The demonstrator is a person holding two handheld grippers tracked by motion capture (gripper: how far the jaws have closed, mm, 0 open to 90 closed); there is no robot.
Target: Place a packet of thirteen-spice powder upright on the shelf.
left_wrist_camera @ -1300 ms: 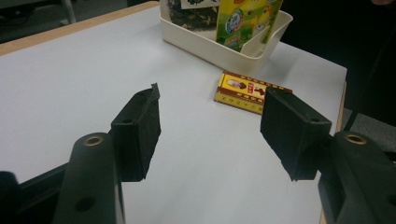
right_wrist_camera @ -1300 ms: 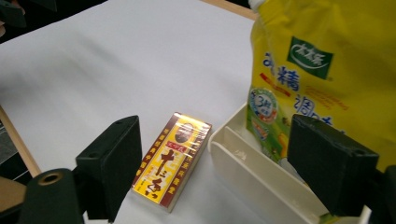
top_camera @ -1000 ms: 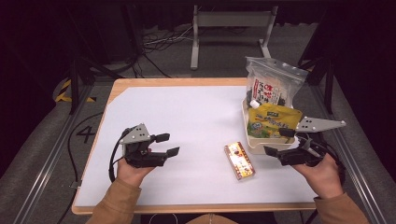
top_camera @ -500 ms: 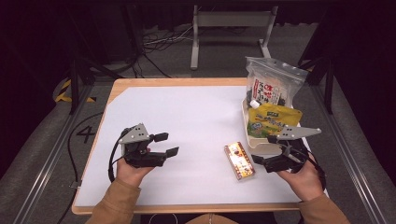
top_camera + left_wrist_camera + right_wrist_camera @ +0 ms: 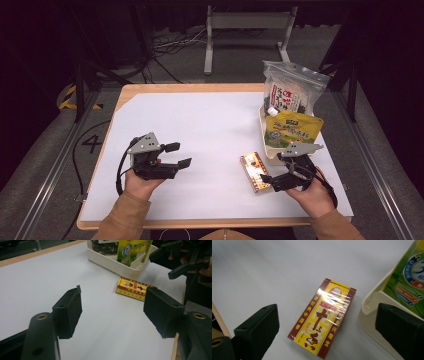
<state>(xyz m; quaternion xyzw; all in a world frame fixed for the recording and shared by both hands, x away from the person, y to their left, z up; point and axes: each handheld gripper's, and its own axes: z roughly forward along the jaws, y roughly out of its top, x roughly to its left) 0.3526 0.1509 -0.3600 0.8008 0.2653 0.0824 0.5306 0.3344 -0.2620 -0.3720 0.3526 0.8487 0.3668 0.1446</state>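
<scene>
A yellow and maroon box (image 5: 255,171) wrapped in clear film lies flat on the white table top, just left of the cream tray (image 5: 263,134). My right gripper (image 5: 274,168) hovers low at the box's near right end. Its jaws have just been opening and stand open on either side of the box (image 5: 323,316) without touching it. My left gripper (image 5: 179,155) rests at the table's front left, open and empty, pointing right towards the box (image 5: 135,288). The right gripper (image 5: 175,257) also shows at the top right of the left gripper view.
The tray (image 5: 112,263) holds a green and yellow pouch (image 5: 292,130) standing upright and, behind it, a clear bag of dark snacks (image 5: 292,92). The pouch (image 5: 409,277) stands close to my right jaw. The table's wooden front edge (image 5: 210,222) runs just before my hands.
My right gripper has come down and moved left from beside the tray's front to the box. The left gripper has kept still.
</scene>
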